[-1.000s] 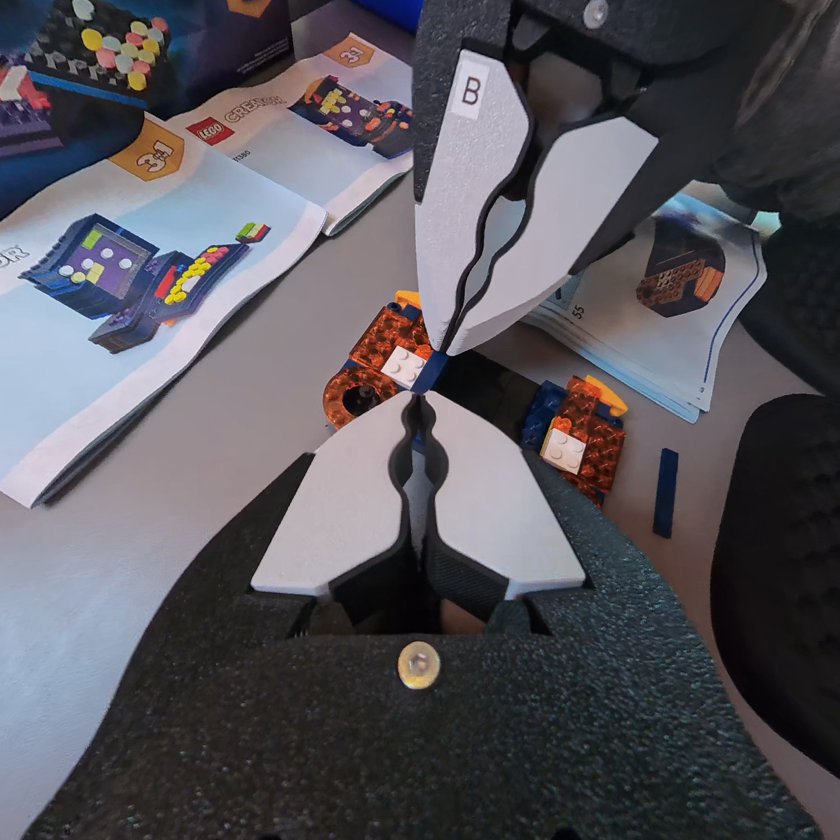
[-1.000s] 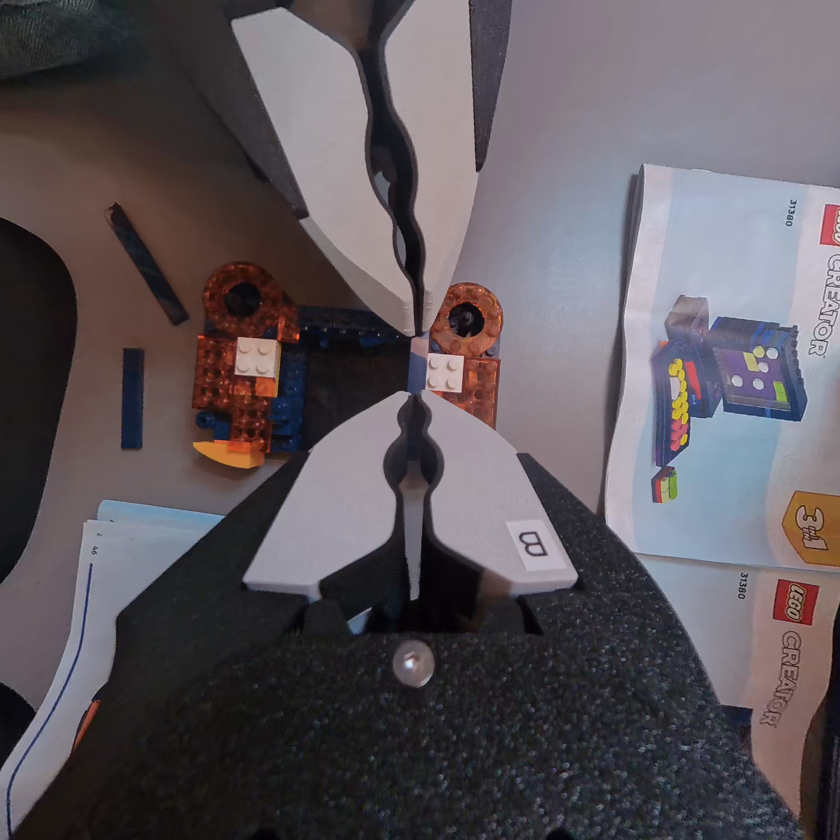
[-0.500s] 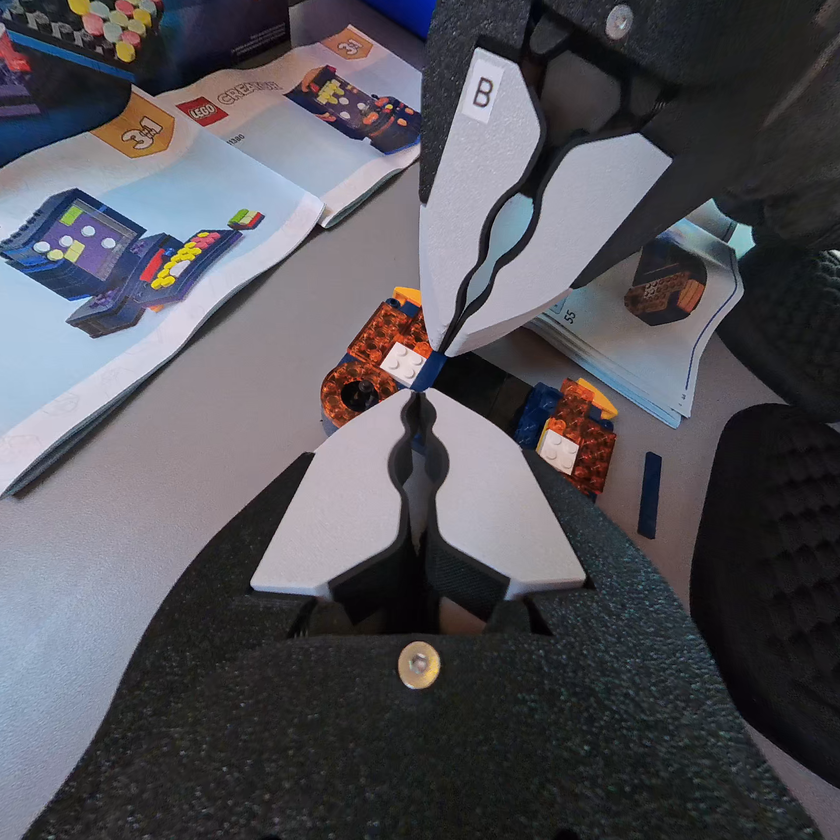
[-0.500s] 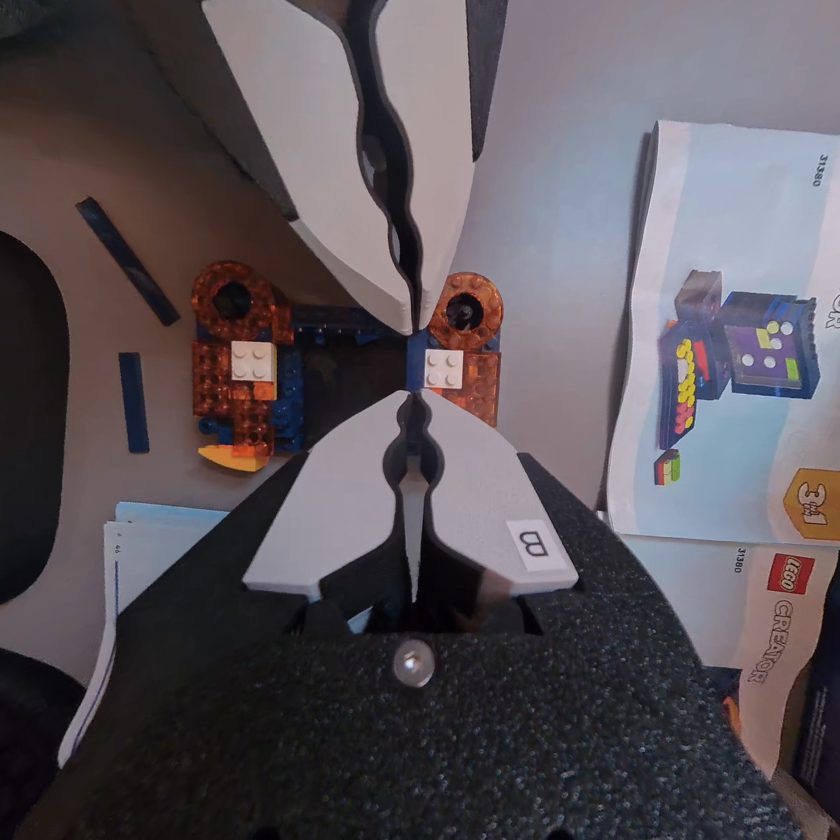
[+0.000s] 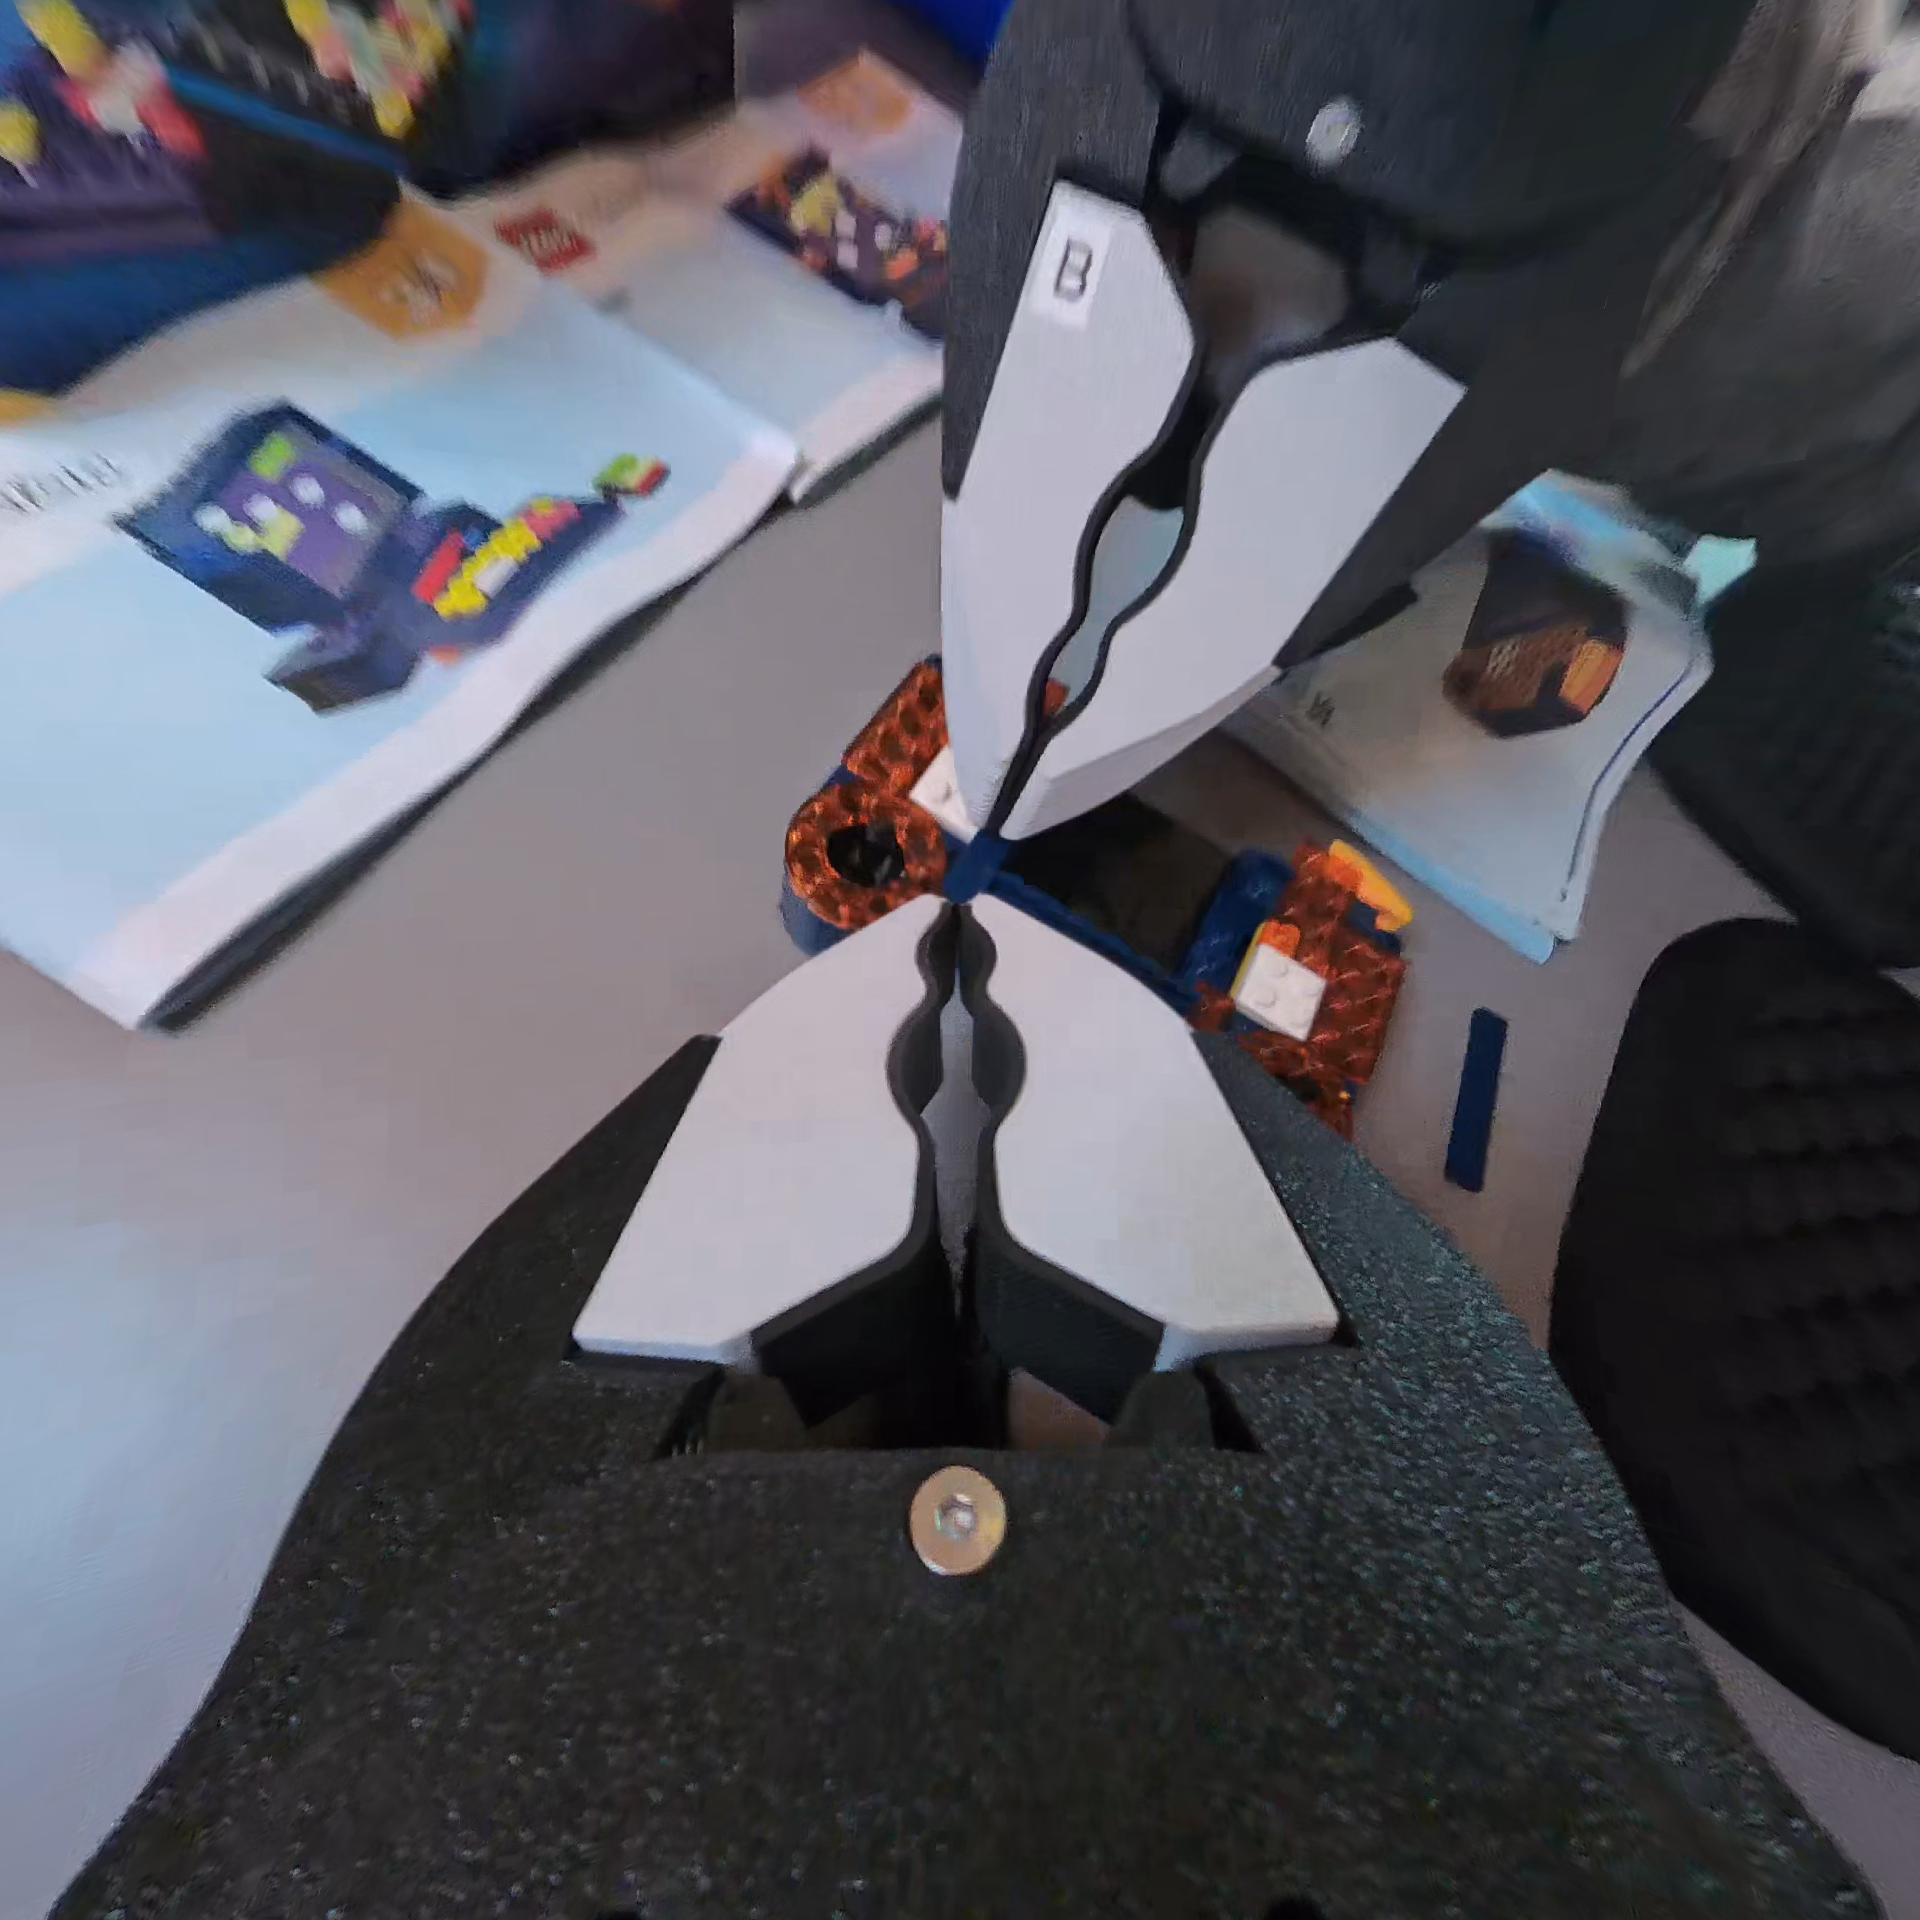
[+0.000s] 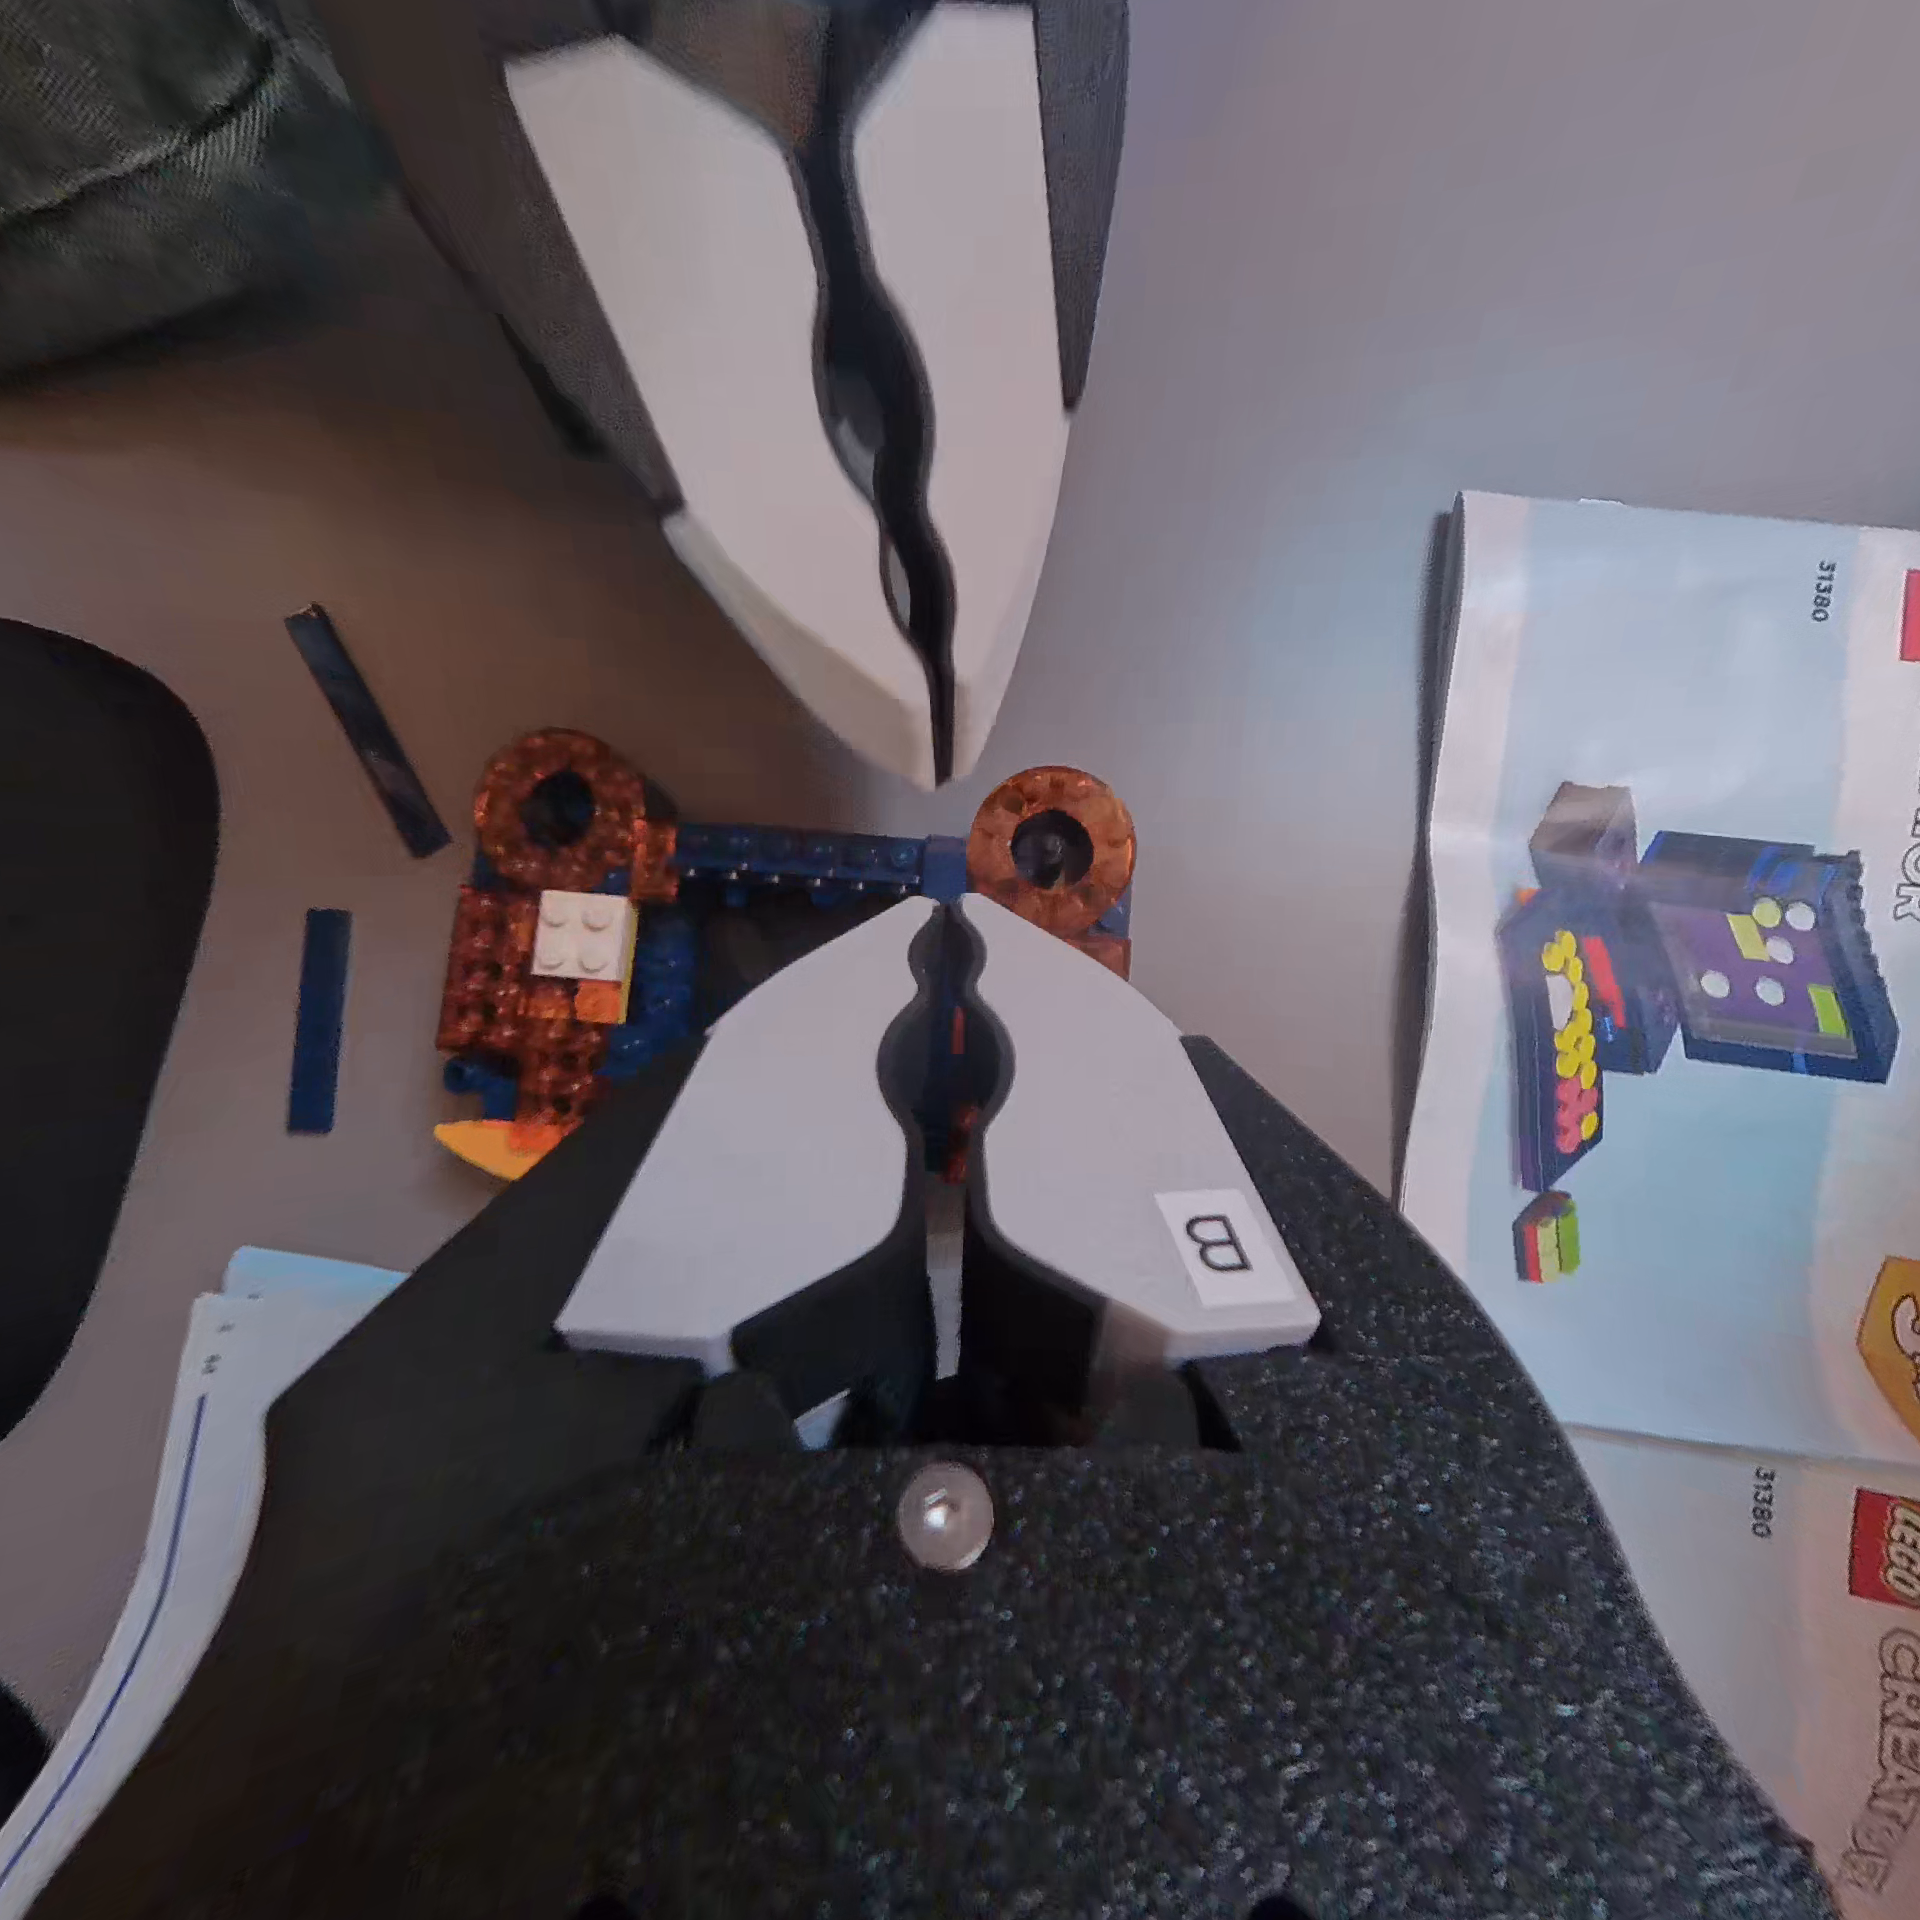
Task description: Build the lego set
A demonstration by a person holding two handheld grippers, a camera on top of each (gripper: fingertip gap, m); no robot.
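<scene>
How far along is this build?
Done: a model with two orange sections joined by a blue bar. In hand: the right gripper has its fingers shut on a small blue piece by the orange ring; the left gripper is shut close by. Left: two loose blue strips.

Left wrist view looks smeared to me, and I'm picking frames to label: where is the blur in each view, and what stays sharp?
Left wrist view: motion blur smears the booklets and box art; the left gripper stays crisp. Right wrist view: sharper overall, brick model and booklet readable, only the other gripper's fingers smeared. Both show wide-angle bending at the edges.
</scene>
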